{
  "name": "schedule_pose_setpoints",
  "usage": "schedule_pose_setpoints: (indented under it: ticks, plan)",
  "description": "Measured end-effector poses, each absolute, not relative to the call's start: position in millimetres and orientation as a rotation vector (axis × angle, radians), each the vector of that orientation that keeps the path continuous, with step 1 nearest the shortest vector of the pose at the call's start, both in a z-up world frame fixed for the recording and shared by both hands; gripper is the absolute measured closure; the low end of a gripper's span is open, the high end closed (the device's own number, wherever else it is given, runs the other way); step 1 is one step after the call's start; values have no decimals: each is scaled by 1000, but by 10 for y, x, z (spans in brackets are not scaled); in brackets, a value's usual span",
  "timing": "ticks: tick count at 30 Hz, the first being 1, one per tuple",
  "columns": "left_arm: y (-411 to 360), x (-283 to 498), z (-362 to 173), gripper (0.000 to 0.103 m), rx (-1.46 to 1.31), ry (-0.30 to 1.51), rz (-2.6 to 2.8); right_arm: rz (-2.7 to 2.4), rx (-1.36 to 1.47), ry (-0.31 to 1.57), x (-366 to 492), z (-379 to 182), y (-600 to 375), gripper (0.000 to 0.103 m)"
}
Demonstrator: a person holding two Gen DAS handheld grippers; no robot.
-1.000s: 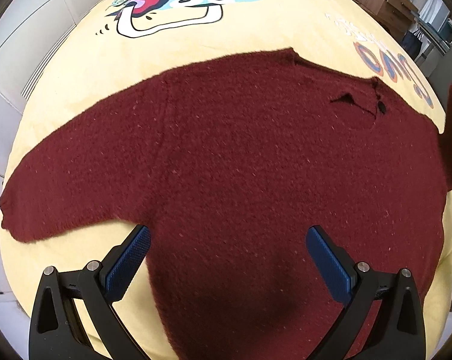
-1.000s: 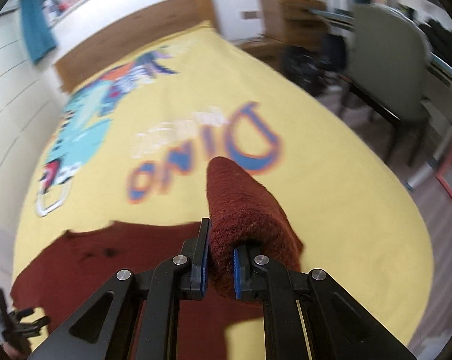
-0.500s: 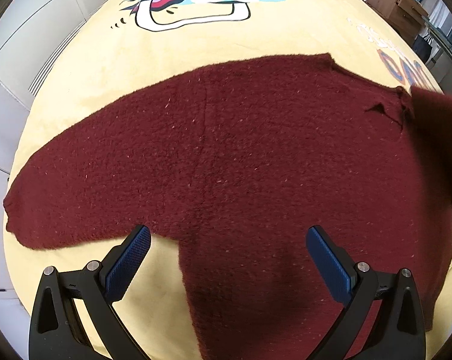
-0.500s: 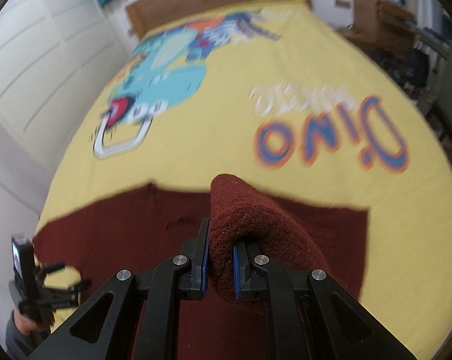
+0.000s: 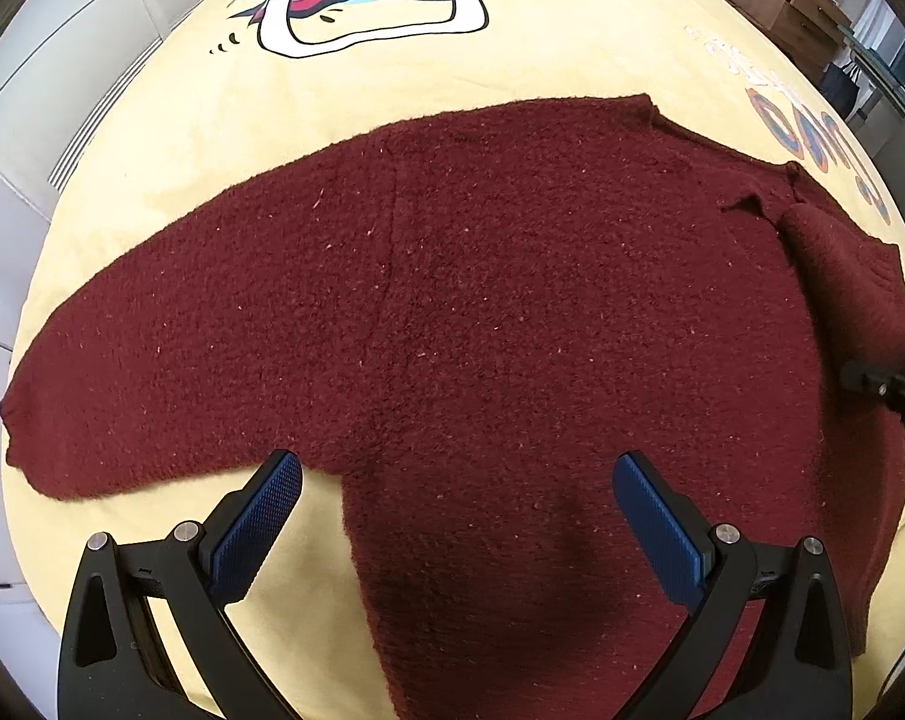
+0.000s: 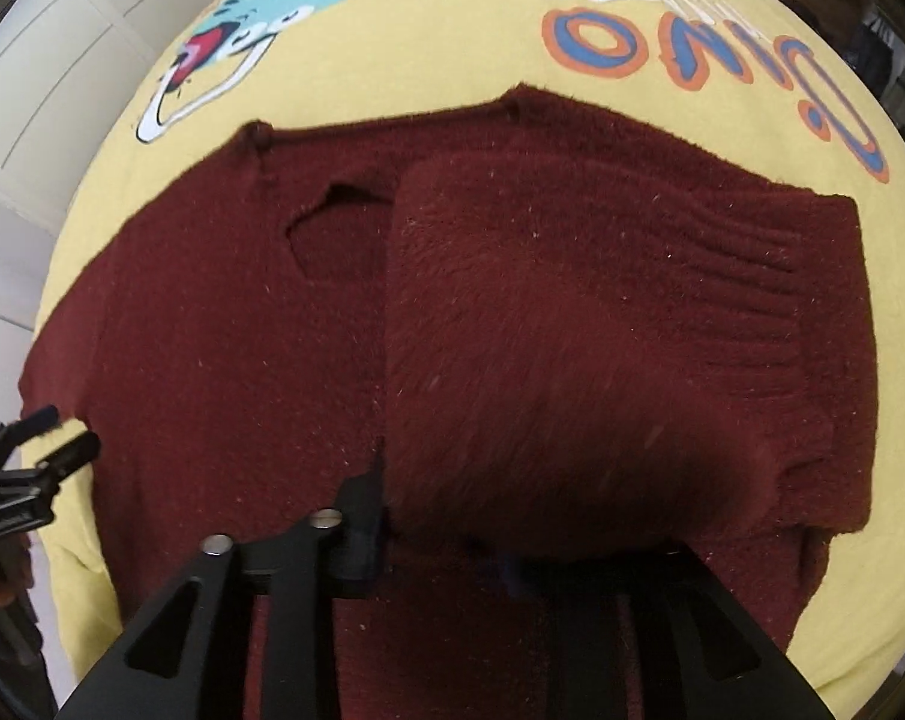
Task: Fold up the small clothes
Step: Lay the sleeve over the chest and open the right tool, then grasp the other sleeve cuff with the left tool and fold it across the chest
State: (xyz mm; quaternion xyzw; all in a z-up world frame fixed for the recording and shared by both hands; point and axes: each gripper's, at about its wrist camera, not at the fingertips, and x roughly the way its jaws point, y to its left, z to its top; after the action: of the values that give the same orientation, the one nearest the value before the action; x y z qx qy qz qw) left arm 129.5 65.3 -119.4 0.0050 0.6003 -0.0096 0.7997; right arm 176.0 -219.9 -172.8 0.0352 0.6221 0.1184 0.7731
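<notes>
My right claw [image 6: 452, 546], jaws just opening, is releasing the sleeve [image 6: 572, 330] folded across the maroon sweater [image 5: 482, 300] on the yellow bedspread [image 5: 512, 66]; left claw [image 5: 457, 516] wide, empty; I should withdraw without dragging fabric.

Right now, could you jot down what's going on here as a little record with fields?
Garment: dark red sweater, flat on yellow bedspread
Right sleeve: folded over the body
Left sleeve: spread out
Right gripper: jaws just opened, sleeve draped between them
Left gripper: open, holding nothing, above the sweater's lower body
</notes>
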Motion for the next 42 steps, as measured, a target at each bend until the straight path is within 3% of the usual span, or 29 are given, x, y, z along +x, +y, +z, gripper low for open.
schedule_pose_setpoints:
  ticks: [3,13,28,42]
  plan:
    - [628,1300,-1174,1,19,1287,-18,242,37,1348,1739,-1725,-2196,26]
    - [534,1211,-1148,1,56,1266,-45,244,19,1331,1401,-1575,-2660,10]
    - [-736,1303,-912,1,337,1155,-359,-50,50,1287,1205,-1794,-4042,10]
    - [-1943,1352,-1222,1,590,1139,-578,-20,84,1297,1237,-2069,-4212,10]
